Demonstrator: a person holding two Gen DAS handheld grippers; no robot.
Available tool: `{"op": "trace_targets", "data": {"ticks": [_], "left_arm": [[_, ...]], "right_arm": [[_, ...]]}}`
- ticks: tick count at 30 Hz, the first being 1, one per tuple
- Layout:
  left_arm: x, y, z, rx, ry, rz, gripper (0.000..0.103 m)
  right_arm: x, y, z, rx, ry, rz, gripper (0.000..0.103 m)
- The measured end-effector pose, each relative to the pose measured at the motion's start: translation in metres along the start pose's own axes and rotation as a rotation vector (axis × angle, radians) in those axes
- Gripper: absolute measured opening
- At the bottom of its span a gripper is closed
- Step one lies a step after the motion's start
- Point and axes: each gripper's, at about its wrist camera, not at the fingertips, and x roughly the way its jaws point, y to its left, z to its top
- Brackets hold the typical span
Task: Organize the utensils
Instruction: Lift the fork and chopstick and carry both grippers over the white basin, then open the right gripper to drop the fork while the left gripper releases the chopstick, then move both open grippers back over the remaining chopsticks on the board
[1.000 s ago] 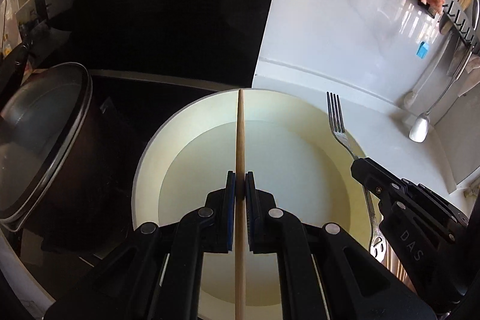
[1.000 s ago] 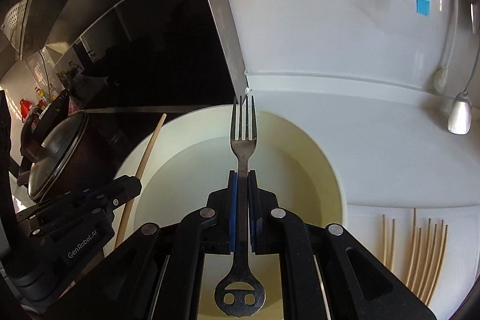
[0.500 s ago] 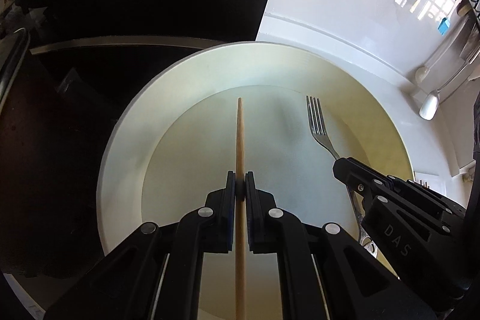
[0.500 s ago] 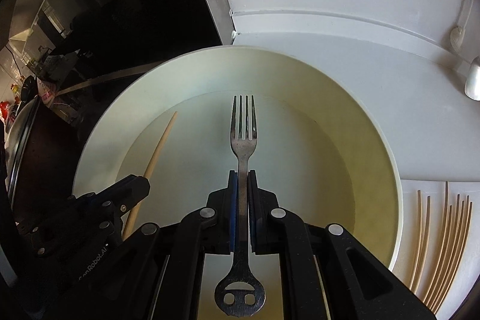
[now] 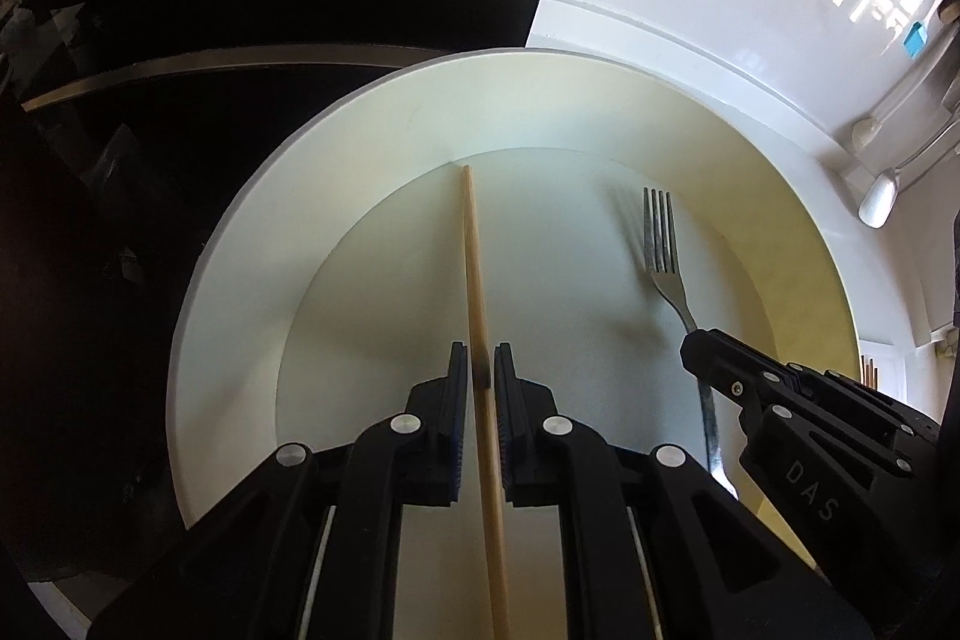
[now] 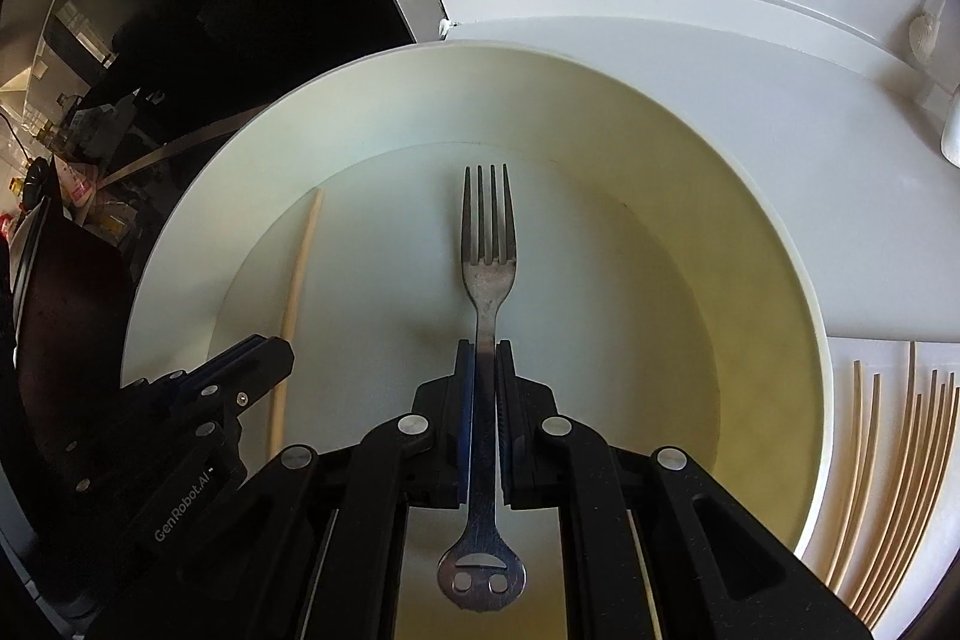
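both grippers have dropped lower into the white bowl (image 5: 204, 316), and the left one's pads have parted. left wrist view: the left gripper (image 5: 480, 382) stands slightly open around the wooden chopstick (image 5: 477, 292), whose far tip meets the bowl's inner wall; whether the pads touch it is unclear. right wrist view: the right gripper (image 6: 485, 376) clamps the metal fork (image 6: 487, 250) by its handle, tines pointing far, over the bowl floor. more chopsticks (image 6: 900, 472) lie on the white surface (image 6: 750, 58) to the right.

White worktop (image 6: 690, 58), glossy, meets black hob (image 5: 240, 112) at left. Cream bowl (image 6: 774, 244) sits across both surfaces. Chopsticks (image 6: 900, 460) lie in loose fan on worktop, just right of bowl. White backsplash behind.
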Motion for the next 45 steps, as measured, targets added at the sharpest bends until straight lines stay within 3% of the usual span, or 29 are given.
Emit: {"op": "trace_targets", "data": {"ticks": [6, 8, 10, 14, 18, 21, 28, 34, 39, 45], "left_arm": [[-0.011, 0.008, -0.007, -0.035, -0.018, 0.027, 0.045], [-0.019, 0.010, -0.010, -0.041, -0.031, 0.026, 0.045], [-0.027, 0.009, -0.013, -0.043, -0.053, 0.051, 0.056], [-0.051, 0.009, -0.023, -0.057, -0.097, 0.064, 0.059], [-0.076, -0.005, -0.037, -0.056, -0.153, 0.100, 0.068], [-0.097, -0.019, -0.053, -0.049, -0.191, 0.120, 0.074], [-0.123, -0.088, -0.099, -0.014, -0.224, 0.092, 0.086], [-0.133, -0.145, -0.141, 0.020, -0.233, 0.065, 0.091], [-0.121, -0.185, -0.165, 0.037, -0.215, 0.076, 0.091], [-0.103, -0.208, -0.176, 0.070, -0.181, 0.079, 0.091]], "right_arm": [[-0.008, -0.002, -0.001, -0.023, -0.026, -0.017, 0.007], [-0.015, -0.005, -0.003, -0.023, -0.039, -0.008, 0.008], [-0.023, -0.009, -0.007, -0.026, -0.057, 0.005, 0.019], [-0.047, -0.015, -0.018, -0.060, -0.115, 0.037, 0.022], [-0.085, -0.028, -0.040, -0.090, -0.198, 0.064, 0.039], [-0.112, -0.048, -0.060, -0.094, -0.244, 0.076, 0.042], [-0.159, -0.122, -0.130, -0.045, -0.255, 0.041, 0.048], [-0.175, -0.185, -0.173, 0.026, -0.227, -0.010, 0.048], [-0.182, -0.229, -0.200, 0.056, -0.239, -0.048, 0.048], [-0.176, -0.251, -0.212, 0.107, -0.241, -0.075, 0.049]]}}
